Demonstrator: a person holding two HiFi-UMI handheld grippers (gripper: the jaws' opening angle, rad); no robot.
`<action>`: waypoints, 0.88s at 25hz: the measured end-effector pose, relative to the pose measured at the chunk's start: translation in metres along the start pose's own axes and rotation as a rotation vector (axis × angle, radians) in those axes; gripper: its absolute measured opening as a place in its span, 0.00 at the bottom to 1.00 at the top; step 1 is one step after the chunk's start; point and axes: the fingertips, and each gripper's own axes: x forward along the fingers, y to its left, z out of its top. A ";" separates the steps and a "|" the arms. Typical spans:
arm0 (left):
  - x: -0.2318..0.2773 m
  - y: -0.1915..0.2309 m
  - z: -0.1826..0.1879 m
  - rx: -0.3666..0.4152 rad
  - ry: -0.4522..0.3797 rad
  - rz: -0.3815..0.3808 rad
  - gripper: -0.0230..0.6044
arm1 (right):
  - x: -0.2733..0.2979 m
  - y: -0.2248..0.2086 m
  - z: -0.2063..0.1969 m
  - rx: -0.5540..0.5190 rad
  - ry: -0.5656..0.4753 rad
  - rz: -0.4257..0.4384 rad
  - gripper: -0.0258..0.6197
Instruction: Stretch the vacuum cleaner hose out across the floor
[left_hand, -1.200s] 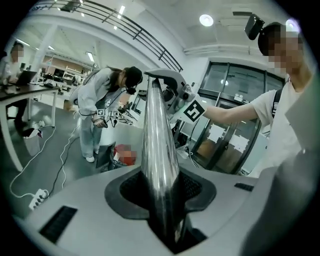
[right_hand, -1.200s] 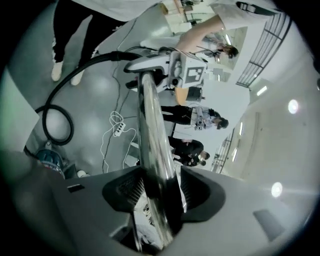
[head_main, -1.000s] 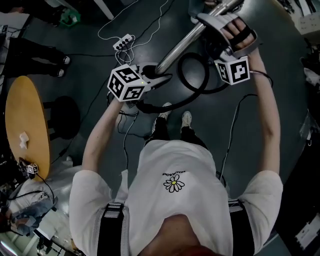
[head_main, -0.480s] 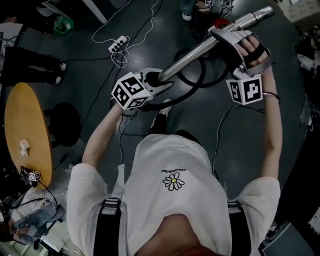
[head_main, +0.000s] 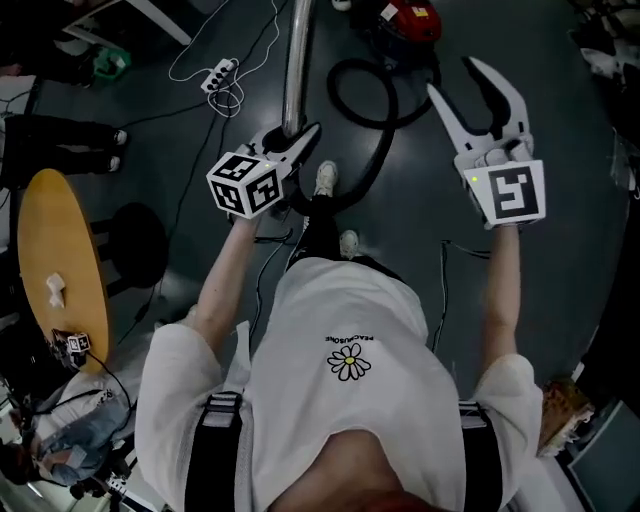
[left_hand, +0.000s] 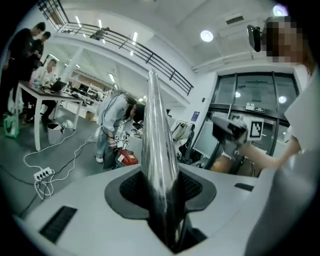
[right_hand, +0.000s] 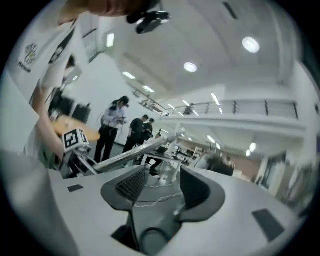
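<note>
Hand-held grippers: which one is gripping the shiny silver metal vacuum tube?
The left hand-held gripper: its jaws are shut on the shiny silver metal tube. The right hand-held gripper stands open, empty.

Shiny silver wand (head_main: 297, 60), black hose (head_main: 380, 150) and red vacuum body (head_main: 412, 18) on a dark grey floor (head_main: 560, 180), off-white left hand-held gripper (head_main: 300, 135) and right hand-held gripper (head_main: 452, 76) with black-and-white square-marker cubes, mustard-yellow round tabletop (head_main: 50, 230), and a white tee (head_main: 340, 320) with a daisy print.
</note>
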 end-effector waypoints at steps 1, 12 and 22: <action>-0.004 -0.014 -0.001 0.000 -0.024 0.015 0.26 | -0.016 0.026 -0.030 0.204 0.037 0.008 0.39; -0.019 -0.086 0.005 0.109 -0.120 0.162 0.26 | -0.143 0.193 -0.243 1.822 0.092 -0.182 0.39; -0.052 -0.100 0.032 0.027 -0.196 0.158 0.26 | -0.116 0.317 -0.338 2.595 -0.002 -0.352 0.40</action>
